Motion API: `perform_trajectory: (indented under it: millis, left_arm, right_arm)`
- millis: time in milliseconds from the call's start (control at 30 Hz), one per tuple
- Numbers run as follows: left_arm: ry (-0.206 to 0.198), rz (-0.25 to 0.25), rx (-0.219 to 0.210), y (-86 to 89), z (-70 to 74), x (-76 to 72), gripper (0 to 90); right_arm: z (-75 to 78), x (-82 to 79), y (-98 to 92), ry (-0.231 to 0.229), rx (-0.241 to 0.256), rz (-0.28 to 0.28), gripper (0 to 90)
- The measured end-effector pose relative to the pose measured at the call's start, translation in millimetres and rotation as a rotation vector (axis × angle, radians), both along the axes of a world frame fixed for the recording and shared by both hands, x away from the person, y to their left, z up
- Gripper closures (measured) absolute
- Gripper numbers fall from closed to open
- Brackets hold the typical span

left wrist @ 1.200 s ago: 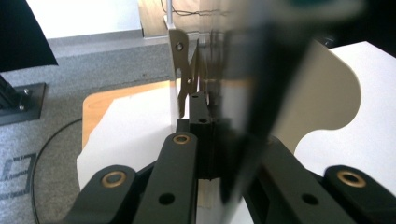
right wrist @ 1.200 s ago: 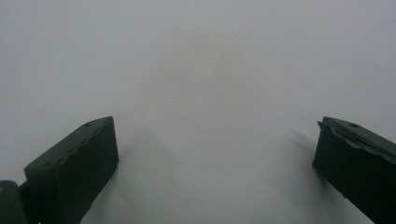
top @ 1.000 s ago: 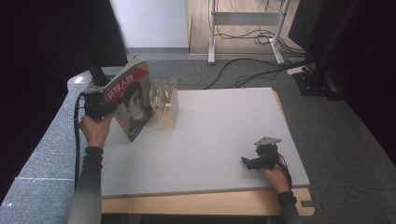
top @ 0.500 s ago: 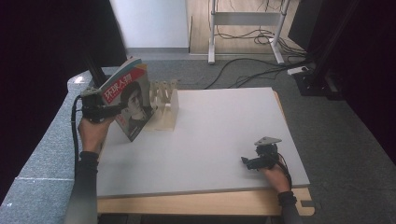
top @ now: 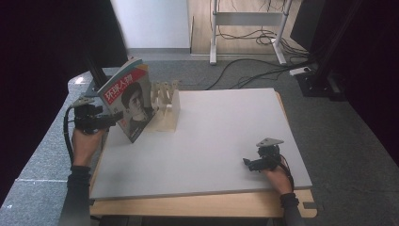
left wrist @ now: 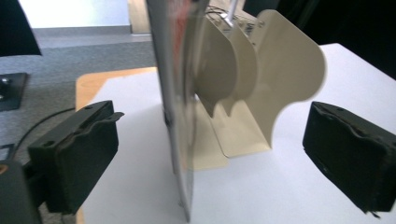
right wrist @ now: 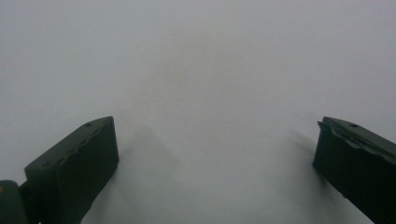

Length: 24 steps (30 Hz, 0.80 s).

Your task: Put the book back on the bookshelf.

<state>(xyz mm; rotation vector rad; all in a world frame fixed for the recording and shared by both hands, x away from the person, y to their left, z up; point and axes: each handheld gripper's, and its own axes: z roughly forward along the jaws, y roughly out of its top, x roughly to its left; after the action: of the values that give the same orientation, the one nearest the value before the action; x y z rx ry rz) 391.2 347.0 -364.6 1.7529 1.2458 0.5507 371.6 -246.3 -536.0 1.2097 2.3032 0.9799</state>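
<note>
Tabletop (top: 226,136) lies bare and white across its middle and right, giving wide room to move; everything crowds the far-left corner. One magazine (top: 128,101) stands there on its lower edge, long axis rising and leaning left, cover facing me, just beside one cream divider rack (top: 165,109). My left gripper (top: 109,123) sits released, jaws spread either side of the magazine's edge. My right gripper (top: 248,163) rests spread and empty near the front-right edge.

Light falls evenly on my white table (top: 221,136), while the room's sides stay black. My left view blurs the magazine (left wrist: 180,93); my right view is hazy, with soft shadows.
</note>
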Motion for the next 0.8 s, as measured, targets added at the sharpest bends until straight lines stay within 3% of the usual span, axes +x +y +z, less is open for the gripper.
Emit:
perform_trajectory:
  millis: [300, 800]
  left_arm:
    - [-0.002, -0.045, 0.026, -6.1, -2.4, -24.5, 0.8]
    - [0.012, -0.179, 0.055, -50.3, -31.1, -45.1, 0.0]
  right_arm:
    - [0.0, 0.0, 0.1, -0.001, -0.001, 0.000, 0.0]
    - [0.1, -0.3, 0.3, 0.000, 0.001, -0.001, 0.0]
